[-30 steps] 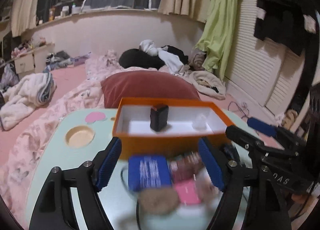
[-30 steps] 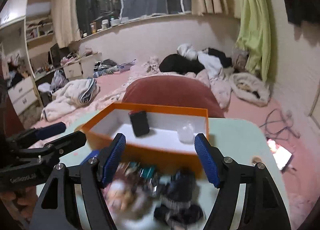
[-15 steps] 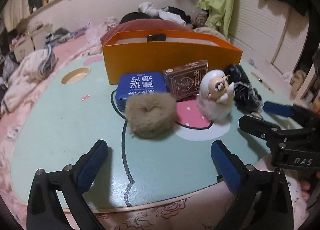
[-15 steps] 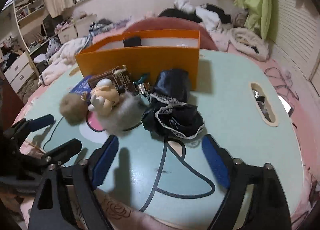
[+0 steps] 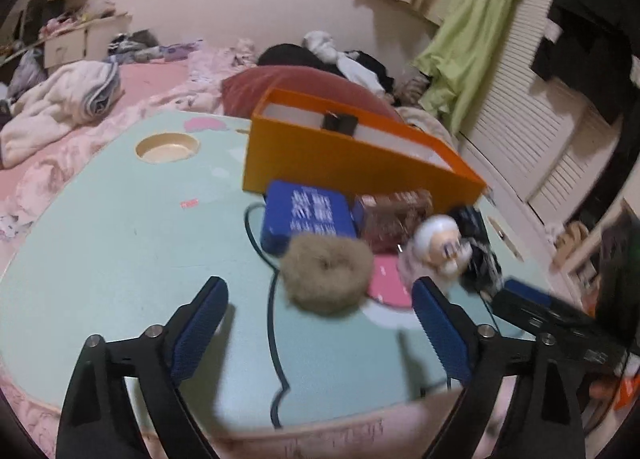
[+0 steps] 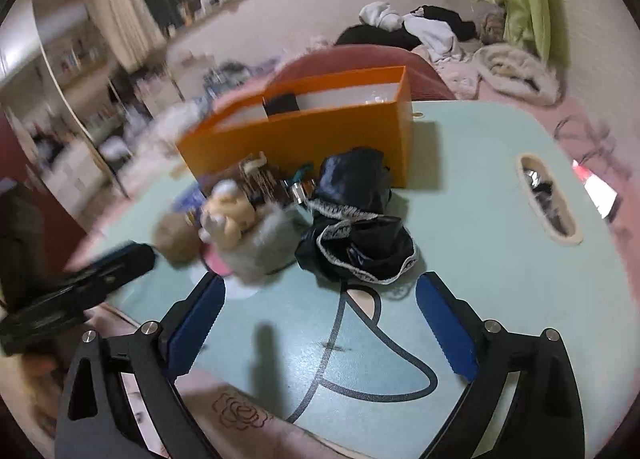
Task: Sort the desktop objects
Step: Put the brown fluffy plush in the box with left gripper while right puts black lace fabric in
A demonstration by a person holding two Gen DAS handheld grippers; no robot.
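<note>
**Both tools empty above the near edge of the counter**

The left tool (image 5: 320,307) hangs over the near edge of the pale green counter (image 5: 120,243), its blue pads spread wide with nothing between them; its jaws are closing a little. The right tool (image 6: 320,299) sits beside it over the same edge, also empty, its jaws opening. Each tool shows at the side of the other's view.

The things to sort lie in a cluster toward the middle of the counter, just in front of the orange box (image 5: 348,163), which stands toward the far edge. A blue tin (image 5: 306,215) with white lettering lies against the box's near wall. A brown furry ring (image 5: 326,273) rests in front of the tin, touching it, and is the thing nearest the left tool. Beside the tin lies a dark brown card box (image 5: 394,215). A small white-headed doll (image 5: 440,247) with grey fur below stands to the right of the ring, over a pink patch printed on the counter. A black lace-trimmed cloth (image 6: 356,231) is heaped next to the doll, nearest the right tool, close to the box's right corner.

Inside the orange box a small black block (image 5: 340,123) stands upright against the near wall. A round recess (image 5: 166,147) is sunk in the counter near its far left corner, and an oval slot (image 6: 546,199) near its right edge.
</note>
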